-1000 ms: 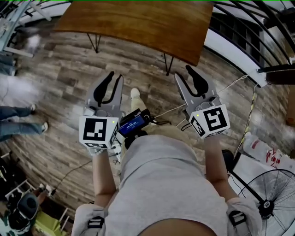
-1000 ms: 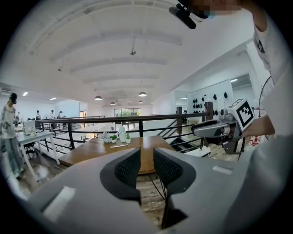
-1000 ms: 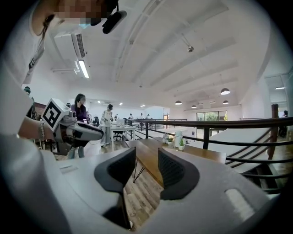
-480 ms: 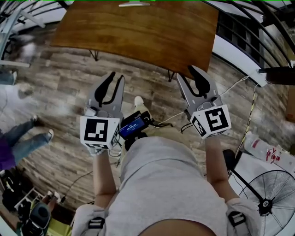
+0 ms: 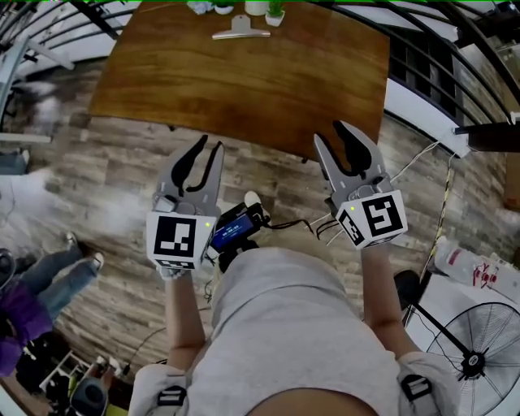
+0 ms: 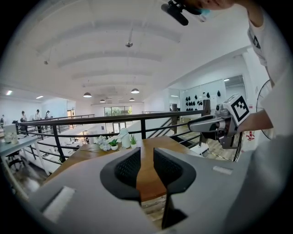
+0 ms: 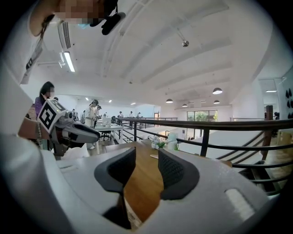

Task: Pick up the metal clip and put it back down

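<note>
**Left tongs** (image 5: 209, 146), centre-left of the head view. I read the jaws as slightly apart with nothing between them. In the left gripper view only the brown worktop (image 5: 244, 81) shows through the gap.

**Right tongs** (image 5: 331, 134), centre-right. The jaws are likewise apart and empty.

I hold both tongs side by side over the plank floor (image 5: 122, 162). Their tips point at the near edge of the worktop.

**Metal clip** (image 5: 240, 28). It lies on the worktop at the top centre of the frame, well apart from both tongs and just beside small potted plants (image 5: 244, 6) at the far edge.

**Surroundings.** A black railing (image 6: 91, 121) runs behind the worktop, and a fan (image 5: 479, 349) stands at lower right.
</note>
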`<action>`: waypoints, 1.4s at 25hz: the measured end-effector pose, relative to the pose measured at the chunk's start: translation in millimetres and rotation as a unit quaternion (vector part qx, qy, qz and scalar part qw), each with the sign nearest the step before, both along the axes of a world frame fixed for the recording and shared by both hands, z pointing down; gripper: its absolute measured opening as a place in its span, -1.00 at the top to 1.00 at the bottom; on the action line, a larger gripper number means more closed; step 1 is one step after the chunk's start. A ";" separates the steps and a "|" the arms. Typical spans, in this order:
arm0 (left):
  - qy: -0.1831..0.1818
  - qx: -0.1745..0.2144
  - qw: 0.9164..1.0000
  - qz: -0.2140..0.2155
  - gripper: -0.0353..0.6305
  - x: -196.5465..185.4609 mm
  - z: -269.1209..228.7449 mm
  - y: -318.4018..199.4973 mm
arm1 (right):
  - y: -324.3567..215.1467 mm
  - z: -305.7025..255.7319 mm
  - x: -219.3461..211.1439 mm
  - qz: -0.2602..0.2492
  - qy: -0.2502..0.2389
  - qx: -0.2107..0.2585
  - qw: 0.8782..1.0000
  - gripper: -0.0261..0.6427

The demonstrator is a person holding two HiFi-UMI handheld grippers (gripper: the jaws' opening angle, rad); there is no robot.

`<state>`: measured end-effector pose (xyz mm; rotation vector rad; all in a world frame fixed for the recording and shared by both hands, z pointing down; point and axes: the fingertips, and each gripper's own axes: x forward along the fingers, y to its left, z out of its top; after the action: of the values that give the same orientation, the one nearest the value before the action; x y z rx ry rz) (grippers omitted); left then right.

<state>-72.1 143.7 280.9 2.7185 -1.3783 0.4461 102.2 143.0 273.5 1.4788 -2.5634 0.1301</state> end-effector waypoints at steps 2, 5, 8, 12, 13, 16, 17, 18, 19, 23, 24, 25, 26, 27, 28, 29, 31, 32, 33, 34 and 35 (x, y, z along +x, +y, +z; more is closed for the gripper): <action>0.001 0.002 1.000 0.001 0.63 -3.9 1.0 -11.0 | -11.0 1.7 -3.8 0.001 0.001 0.001 1.000 0.48; 0.004 0.001 1.000 0.000 0.63 -9.7 2.5 -21.0 | -22.3 3.3 -10.1 0.000 -0.001 0.001 1.000 0.48; 0.005 0.001 1.000 -0.005 0.63 -17.6 1.8 -28.1 | -31.6 0.9 -16.8 -0.002 -0.001 0.003 1.000 0.48; 0.019 0.008 1.000 -0.008 0.63 -22.3 -3.2 -33.0 | -37.8 -0.4 -22.8 -0.008 0.004 0.004 1.000 0.48; 0.021 0.008 1.000 -0.010 0.63 -23.8 -3.2 -33.7 | -38.3 -0.4 -24.2 -0.010 0.005 0.003 1.000 0.48; 0.019 0.003 1.000 -0.016 0.63 -28.1 -0.6 -35.7 | -41.1 -0.1 -27.0 -0.014 0.007 0.001 1.000 0.48; 0.020 0.004 1.000 -0.015 0.63 -27.8 -1.8 -37.4 | -43.1 0.0 -27.4 -0.015 0.008 0.001 1.000 0.48; 0.022 0.005 1.000 -0.014 0.63 -27.3 -2.6 -39.4 | -45.4 -0.1 -27.7 -0.016 0.009 0.002 1.000 0.48; 0.022 0.004 1.000 -0.014 0.63 -27.4 -2.3 -41.0 | -47.6 -0.4 -27.9 -0.015 0.010 0.002 1.000 0.48; 0.023 0.003 1.000 -0.015 0.63 -28.3 -0.5 -51.8 | -60.2 -1.2 -28.9 -0.017 0.014 0.003 1.000 0.48; 0.022 0.002 1.000 -0.016 0.63 -28.3 1.0 -55.5 | -64.2 -1.0 -28.8 -0.017 0.015 0.003 1.000 0.48; 0.021 0.001 1.000 -0.017 0.63 -28.1 2.0 -59.2 | -68.4 -0.4 -28.7 -0.018 0.014 0.003 1.000 0.48; 0.021 0.001 1.000 -0.017 0.63 -27.6 2.5 -62.9 | -72.6 0.2 -28.8 -0.018 0.013 0.003 1.000 0.48; 0.021 0.000 1.000 -0.016 0.63 -27.4 2.8 -66.8 | -77.1 0.7 -29.1 -0.019 0.013 0.002 1.000 0.48; 0.021 0.000 1.000 -0.016 0.63 -27.4 2.8 -71.0 | -82.0 0.9 -29.6 -0.020 0.014 0.001 1.000 0.48; 0.021 0.000 1.000 -0.016 0.63 -27.8 2.6 -75.8 | -87.4 0.7 -30.4 -0.022 0.015 0.001 1.000 0.48; 0.022 -0.003 1.000 -0.018 0.63 -28.2 2.9 -85.7 | -99.0 0.2 -31.7 -0.027 0.018 0.001 0.999 0.48; 0.022 -0.005 1.000 -0.019 0.63 -27.9 3.9 -90.4 | -104.7 0.1 -32.0 -0.029 0.020 0.001 0.999 0.48; 0.022 -0.006 1.000 -0.019 0.63 -27.3 5.0 -95.3 | -110.3 0.4 -32.2 -0.031 0.021 0.001 0.999 0.48; 0.021 -0.006 1.000 -0.019 0.63 -26.7 5.8 -100.7 | -116.1 0.6 -32.3 -0.032 0.021 0.000 0.999 0.48; 0.021 -0.006 1.000 -0.019 0.63 -26.2 6.4 -106.4 | -121.9 0.7 -32.5 -0.033 0.021 0.000 0.999 0.48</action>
<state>-98.3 37.4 287.3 2.6722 -1.4091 0.3909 69.7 21.1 274.1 1.3803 -2.5744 0.0886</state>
